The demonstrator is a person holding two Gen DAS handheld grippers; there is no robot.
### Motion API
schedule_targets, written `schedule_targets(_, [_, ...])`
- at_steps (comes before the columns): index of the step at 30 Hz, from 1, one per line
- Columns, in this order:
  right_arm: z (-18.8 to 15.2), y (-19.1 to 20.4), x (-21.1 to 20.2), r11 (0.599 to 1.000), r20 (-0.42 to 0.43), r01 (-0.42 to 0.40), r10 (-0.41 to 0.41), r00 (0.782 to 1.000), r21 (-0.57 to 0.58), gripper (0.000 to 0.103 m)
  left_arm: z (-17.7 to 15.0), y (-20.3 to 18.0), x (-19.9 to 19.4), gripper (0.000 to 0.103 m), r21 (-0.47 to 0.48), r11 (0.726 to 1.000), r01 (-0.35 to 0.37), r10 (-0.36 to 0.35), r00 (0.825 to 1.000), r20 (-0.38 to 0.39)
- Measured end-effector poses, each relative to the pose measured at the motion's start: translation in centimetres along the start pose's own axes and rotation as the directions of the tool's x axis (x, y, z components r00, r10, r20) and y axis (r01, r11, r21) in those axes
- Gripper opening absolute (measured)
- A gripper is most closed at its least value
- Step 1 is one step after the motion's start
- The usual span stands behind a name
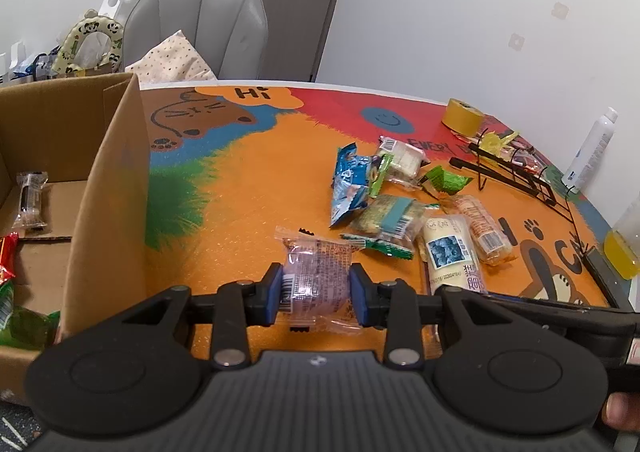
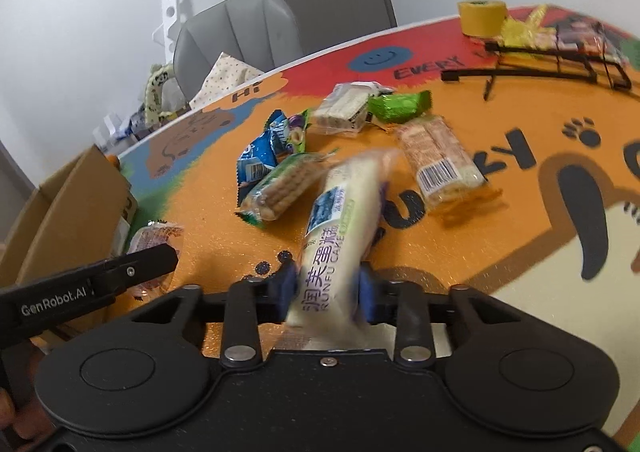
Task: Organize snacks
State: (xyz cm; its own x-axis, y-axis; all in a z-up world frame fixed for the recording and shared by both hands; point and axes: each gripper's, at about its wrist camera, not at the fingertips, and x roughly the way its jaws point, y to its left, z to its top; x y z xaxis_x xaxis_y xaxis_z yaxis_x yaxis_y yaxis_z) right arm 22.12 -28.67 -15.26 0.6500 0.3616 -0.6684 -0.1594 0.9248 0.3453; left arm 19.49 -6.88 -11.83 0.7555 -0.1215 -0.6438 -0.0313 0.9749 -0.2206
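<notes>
Snacks are mid-sort, and both my hands are loaded: my left tongs point(image 1: 316, 294) are pinching a purple-filled pastry in clear wrap point(image 1: 318, 272), blue pads pressed to its sides just above the orange tabletop point(image 1: 248, 188), right next to the cardboard box point(image 1: 108, 188). My right tongs point(image 2: 327, 290) are clamped on the white Runfu cake pack point(image 2: 340, 228), its far end blurred and tilted up off the mat, so I reckon it is just coming away. Done so far, as I judge it: a few items are already in the box, a clear-wrapped dark bar point(image 1: 30, 198) plus some red and green packets point(image 1: 8, 284) at the near corner. Left to go: the blue crinkled bag point(image 2: 260, 154), the green-wrapped biscuit roll point(image 2: 276, 188), the barcode-labelled wafer pack point(image 2: 440, 164), a clear pack of white squares point(image 2: 344, 106) and a bright green wrapper point(image 2: 398, 104) all lie loose in a cluster on the tabletop. Only the left wrist view looks into the box; the right one catches just its outer flap. The right wrist view gives me the lettering on the cake pack and shows my left tongs from the side. A yellow tape roll point(image 1: 464, 116) and a black wire rack point(image 1: 516, 176) sit at the far right, apart from the pile.
</notes>
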Motion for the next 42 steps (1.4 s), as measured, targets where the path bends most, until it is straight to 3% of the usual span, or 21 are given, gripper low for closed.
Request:
schedule_targets(17, [0.8, 1.2, -4.2, 0.999, 0.119, -0.042, 0.038, 0.992, 0.029, 0.021, 0.9, 0.3, -4.5, 0.034, -0.001, 1.0, 0.016, -0.016, 0.996, 0.091])
schedule_targets(29, [1.7, 5.3, -4.9, 0.994, 0.144, -0.101, 0.105, 0.984, -0.034, 0.021, 1.9, 2.2, -7.8, 0.034, -0.019, 1.0, -0.001, 0.003, 0.988, 0.155])
schedule_targets(37, [2.0, 8.7, -4.2, 0.984, 0.14, -0.154, 0.165, 0.976, -0.087, 0.021, 2.6, 5.5, -9.6, 0.019, -0.064, 0.997, -0.045, 0.056, 0.982, 0.178])
schedule_targets(42, [1.7, 9.3, -3.9, 0.983, 0.129, -0.158, 0.169, 0.977, -0.09, 0.021, 2.3, 6.7, -10.0, 0.019, -0.081, 0.995, -0.052, 0.064, 0.985, 0.158])
